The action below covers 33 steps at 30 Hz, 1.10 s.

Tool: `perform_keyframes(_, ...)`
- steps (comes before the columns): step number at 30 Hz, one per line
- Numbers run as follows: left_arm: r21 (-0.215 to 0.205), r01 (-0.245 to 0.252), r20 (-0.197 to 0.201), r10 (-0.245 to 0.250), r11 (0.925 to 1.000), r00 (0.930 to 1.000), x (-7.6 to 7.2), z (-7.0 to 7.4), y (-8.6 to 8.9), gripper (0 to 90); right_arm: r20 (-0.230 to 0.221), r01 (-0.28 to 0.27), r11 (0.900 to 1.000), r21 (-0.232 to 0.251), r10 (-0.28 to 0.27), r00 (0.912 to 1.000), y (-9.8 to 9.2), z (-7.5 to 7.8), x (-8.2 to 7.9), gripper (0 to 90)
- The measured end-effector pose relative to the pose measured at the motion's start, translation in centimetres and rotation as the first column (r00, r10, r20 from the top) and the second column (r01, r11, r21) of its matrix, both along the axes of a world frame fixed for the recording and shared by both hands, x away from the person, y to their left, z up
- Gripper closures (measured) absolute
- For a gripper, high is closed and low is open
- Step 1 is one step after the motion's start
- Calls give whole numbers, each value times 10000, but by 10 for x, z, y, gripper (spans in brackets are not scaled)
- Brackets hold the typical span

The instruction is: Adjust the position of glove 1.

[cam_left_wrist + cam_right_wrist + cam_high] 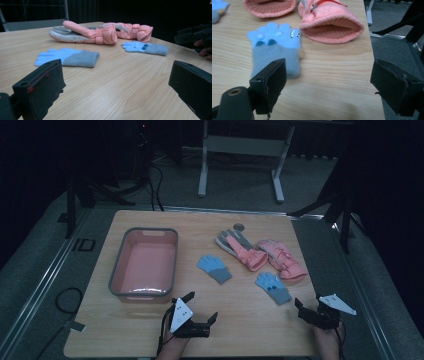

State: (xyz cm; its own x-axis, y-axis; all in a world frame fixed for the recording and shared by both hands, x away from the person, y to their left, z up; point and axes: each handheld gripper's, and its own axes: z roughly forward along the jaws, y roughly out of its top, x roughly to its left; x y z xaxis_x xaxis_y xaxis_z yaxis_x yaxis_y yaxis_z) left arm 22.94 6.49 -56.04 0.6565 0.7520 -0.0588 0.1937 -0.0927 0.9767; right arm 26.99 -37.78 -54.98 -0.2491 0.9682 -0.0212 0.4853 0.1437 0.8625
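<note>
At the left of the table stands the pink basin (pixel 144 265), with nothing in it. Our left gripper (pixel 196 311) hangs just beside it, jaws wide and holding nothing; the nearer blue knit glove (pixel 214 268) lies ahead of it, so we should go in low and pinch the grey cuff. Our right gripper (pixel 309 307), also spread wide with nothing between the jaws, faces the other blue glove (pixel 275 47); we judge the cuff the surest hold, clear of the pink ski gloves (pixel 260 254).

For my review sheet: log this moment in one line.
left gripper: open, empty | right gripper: open, empty | blue gloves, pink gloves: on table | pink bin: empty
</note>
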Motion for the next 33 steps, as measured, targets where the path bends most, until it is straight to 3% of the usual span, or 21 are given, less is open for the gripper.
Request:
perform_keyframes(4,-33,1,-40,-1,10000,10000,0,0,0,0,-192,14,10000,-10,-14,9998,-1,1,-1,125)
perform_keyframes(6,-15,2,-9,-2,10000,10000,0,0,0,1,-556,107,9999,-2,-106,9984,-2,3,-2,115)
perform_keyframes(9,-8,2,-26,-2,10000,10000,0,0,0,1,-752,281,9995,-115,-289,9967,-5,9,0,115)
perform_keyframes(10,-38,-3,-31,3,10000,10000,0,0,0,1,-829,309,9994,-152,-320,9960,-6,12,1,115)
perform_keyframes(13,-88,7,-49,-7,10000,10000,0,0,1,1,-250,474,9978,-471,-486,9985,-6,27,1,127)
perform_keyframes(15,-63,24,-36,-24,10000,10000,0,0,0,1,-543,306,9988,-385,-327,9980,-5,38,4,130)
perform_keyframes(18,-30,43,18,-43,10000,10000,0,0,0,1,-590,184,9998,-4,-184,9981,-2,53,8,135)
perform_keyframes(21,-79,46,-2,-46,10000,10000,0,0,0,1,-626,164,9998,58,-160,9979,6,67,15,137)
perform_keyframes(25,-94,24,5,-24,10000,10000,0,0,0,1,-491,-683,9975,175,691,9964,22,85,20,114)
perform_keyframes(30,-129,39,-1,-39,9999,10000,0,0,1,1,-485,-1502,9885,161,1509,9874,40,101,29,112)
perform_keyframes(33,-171,63,-8,-64,9998,10000,0,0,1,1,-559,-2064,9784,82,2066,9768,50,108,35,121)
